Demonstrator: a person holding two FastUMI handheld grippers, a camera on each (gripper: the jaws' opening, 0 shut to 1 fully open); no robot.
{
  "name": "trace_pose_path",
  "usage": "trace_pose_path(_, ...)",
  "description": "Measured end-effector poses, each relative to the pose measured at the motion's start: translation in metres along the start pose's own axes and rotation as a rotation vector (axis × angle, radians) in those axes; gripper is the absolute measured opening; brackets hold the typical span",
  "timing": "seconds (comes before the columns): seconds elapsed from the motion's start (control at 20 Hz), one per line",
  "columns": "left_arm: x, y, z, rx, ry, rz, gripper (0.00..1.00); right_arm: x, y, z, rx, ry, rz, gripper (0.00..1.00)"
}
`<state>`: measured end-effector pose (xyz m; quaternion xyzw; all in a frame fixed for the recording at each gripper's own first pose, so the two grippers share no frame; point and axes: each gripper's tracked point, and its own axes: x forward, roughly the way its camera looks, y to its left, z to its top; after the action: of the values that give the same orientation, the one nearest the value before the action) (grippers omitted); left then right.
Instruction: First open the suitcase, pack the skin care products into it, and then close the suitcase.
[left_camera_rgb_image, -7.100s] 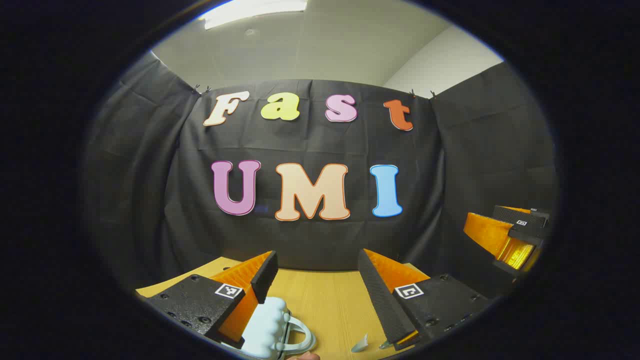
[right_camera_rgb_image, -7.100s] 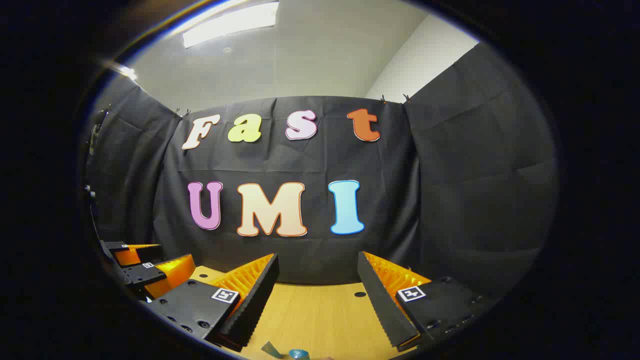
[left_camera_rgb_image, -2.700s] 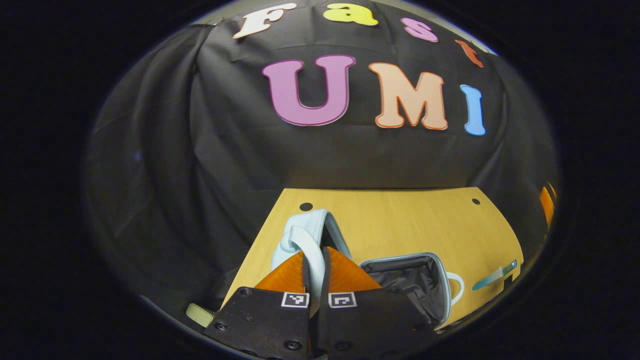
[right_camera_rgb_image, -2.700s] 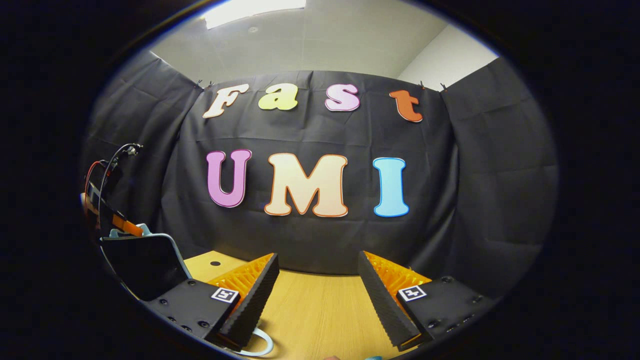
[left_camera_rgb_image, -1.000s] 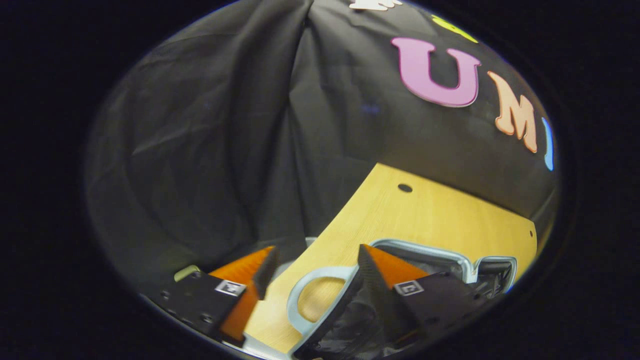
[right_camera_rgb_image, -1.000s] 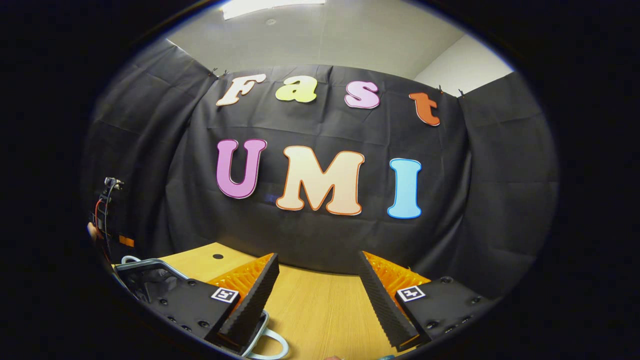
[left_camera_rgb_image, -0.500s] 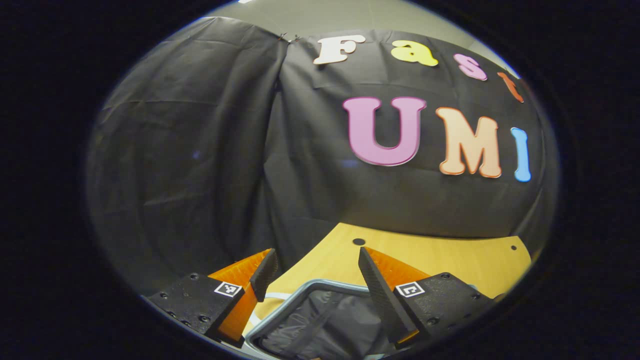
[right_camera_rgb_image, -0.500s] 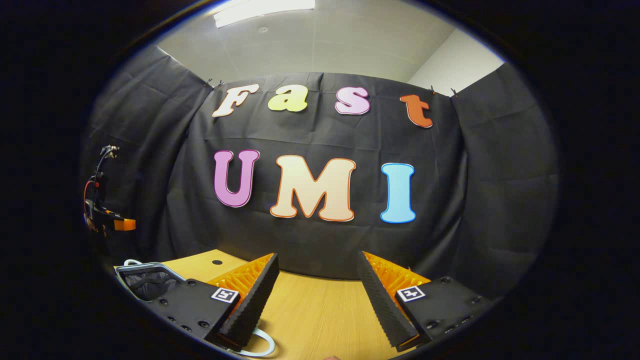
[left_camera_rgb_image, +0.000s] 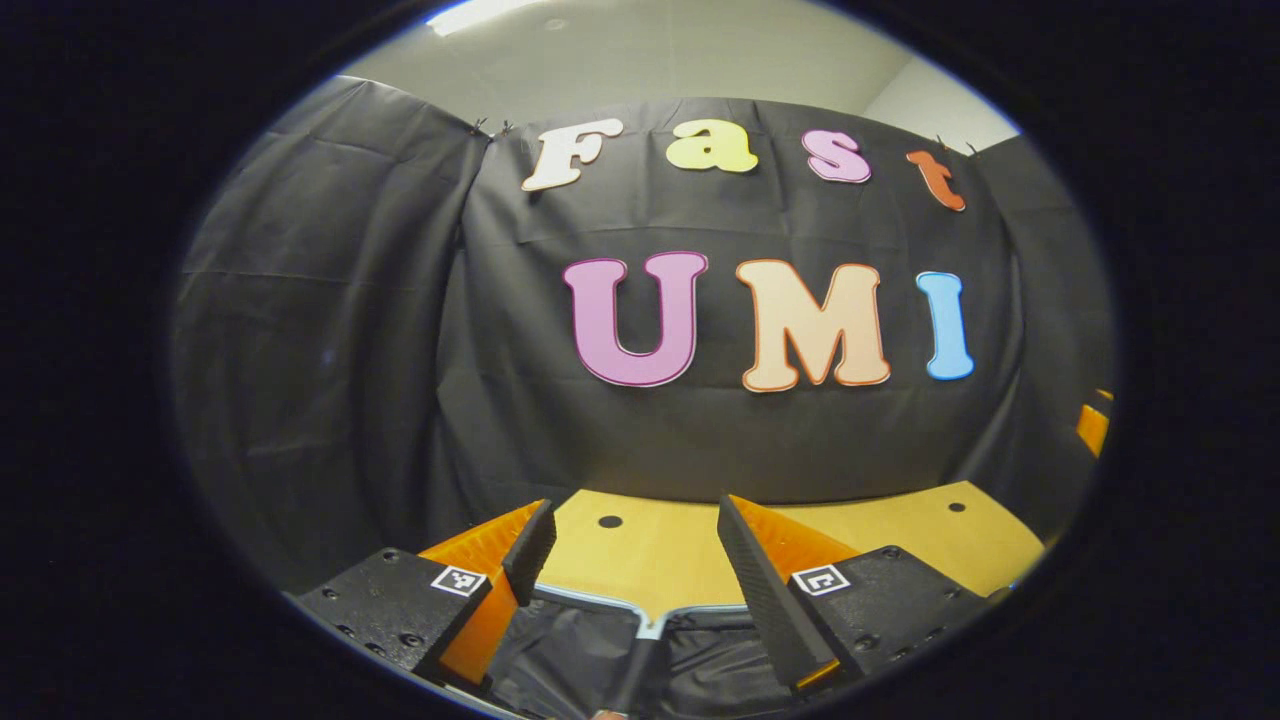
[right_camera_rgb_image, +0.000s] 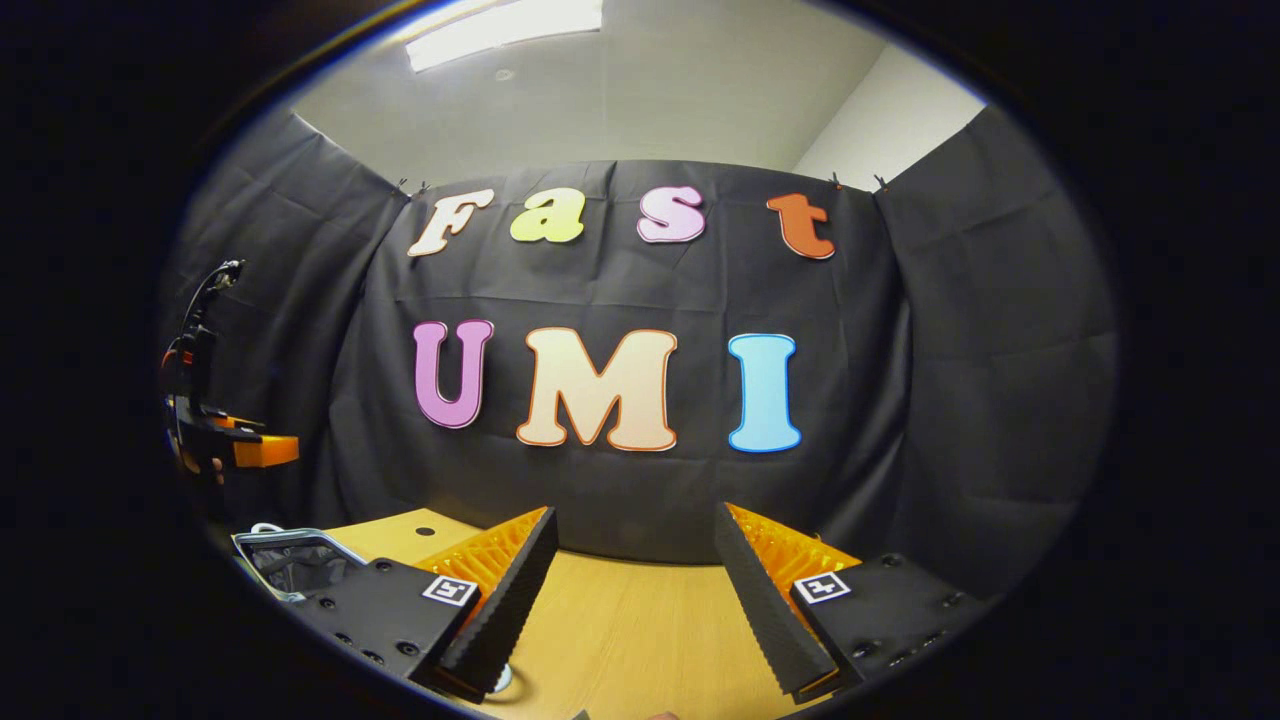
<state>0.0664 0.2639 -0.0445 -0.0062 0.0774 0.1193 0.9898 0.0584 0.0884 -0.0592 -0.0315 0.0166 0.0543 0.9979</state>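
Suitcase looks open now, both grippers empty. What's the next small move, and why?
Probably tip the right gripper down toward the table to look for a skin care product. The suitcase lies open with its dark lining bare, and both the right and left gripper are open and hold nothing.

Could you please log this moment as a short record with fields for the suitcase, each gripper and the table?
suitcase: pale blue small suitcase with dark fabric lining, lying open on the table; its rim also shows at the lower left of the right gripper view
left gripper: open, nothing between its fingers, held just above the open suitcase
right gripper: open, holding nothing, above bare tabletop
table: light wooden table with small round holes near its far edge
skin care products: cannot be made out
stage: suitcase opened, packing not yet begun
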Motion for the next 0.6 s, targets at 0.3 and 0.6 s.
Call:
trace_pose_path(0.3,-0.016,-0.048,-0.005,0.003,0.016,-0.052,0.95,-0.011,-0.024,0.003,0.01,-0.015,0.002,0.98)
trace_pose_path(0.6,-0.039,-0.109,-0.025,0.017,0.057,-0.142,0.95,-0.023,-0.045,-0.004,0.014,-0.007,0.011,0.98)
